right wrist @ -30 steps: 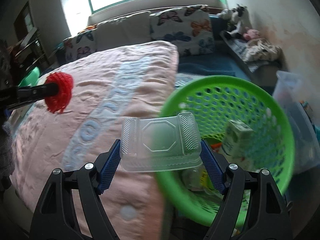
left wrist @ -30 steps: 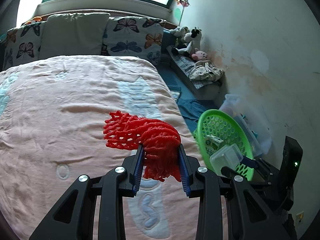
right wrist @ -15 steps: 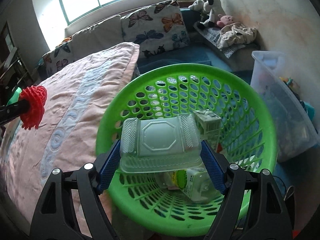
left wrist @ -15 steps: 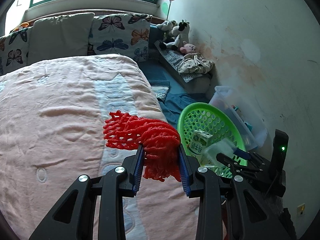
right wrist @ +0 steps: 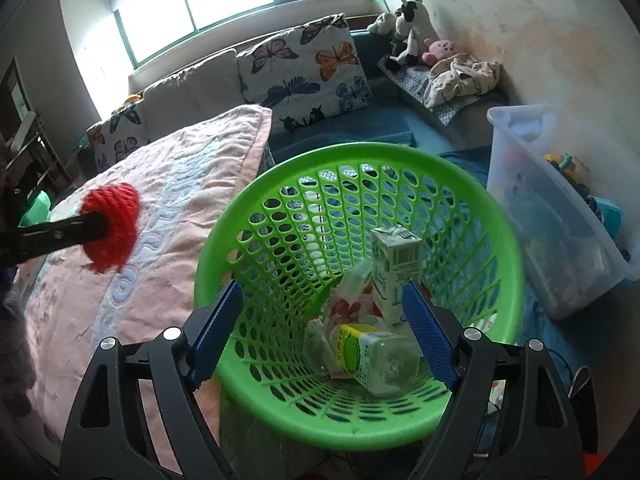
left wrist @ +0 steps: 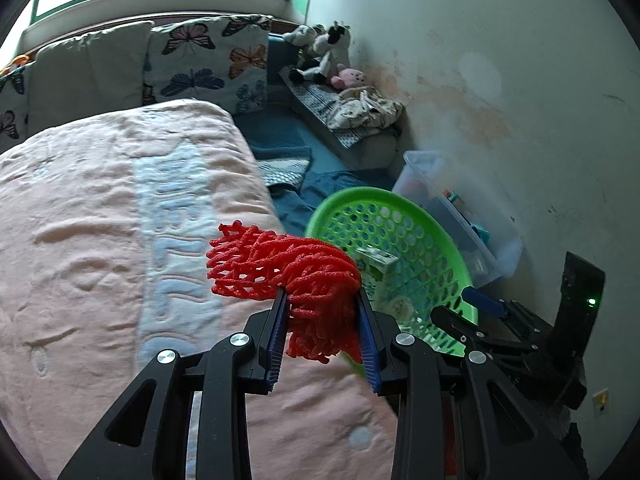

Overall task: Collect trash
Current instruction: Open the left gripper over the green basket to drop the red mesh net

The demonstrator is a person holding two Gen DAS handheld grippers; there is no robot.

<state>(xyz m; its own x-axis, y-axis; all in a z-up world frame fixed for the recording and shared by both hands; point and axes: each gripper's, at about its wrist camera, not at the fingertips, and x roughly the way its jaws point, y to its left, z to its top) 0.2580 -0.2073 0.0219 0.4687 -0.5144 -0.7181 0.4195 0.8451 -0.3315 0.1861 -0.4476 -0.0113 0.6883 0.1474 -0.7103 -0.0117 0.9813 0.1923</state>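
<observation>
My left gripper [left wrist: 320, 300] is shut on a red foam net [left wrist: 280, 264], held over the right edge of the pink blanket [left wrist: 100, 240], close beside the green basket [left wrist: 400, 204]. In the right wrist view the same net [right wrist: 114, 224] hangs left of the basket's rim [right wrist: 360, 152]. My right gripper [right wrist: 320, 304] stands open above the basket's mouth with nothing between its blue pads. Down in the basket lie a milk carton [right wrist: 394, 268], a plastic bottle [right wrist: 376, 356] and crumpled clear plastic [right wrist: 352, 280]. The right gripper [left wrist: 464, 308] also shows at the basket's near rim.
A clear storage bin [right wrist: 560, 216] with toys stands right of the basket against the stained wall. Butterfly pillows [right wrist: 304, 68] line the bed's head under the window. Plush toys [right wrist: 412, 32] and a crumpled cloth [right wrist: 460, 76] lie on a low bench.
My right gripper moved over the basket and its jaws opened; the clear plastic container it held is gone from between them. The left gripper carried the red net rightward, closer to the basket.
</observation>
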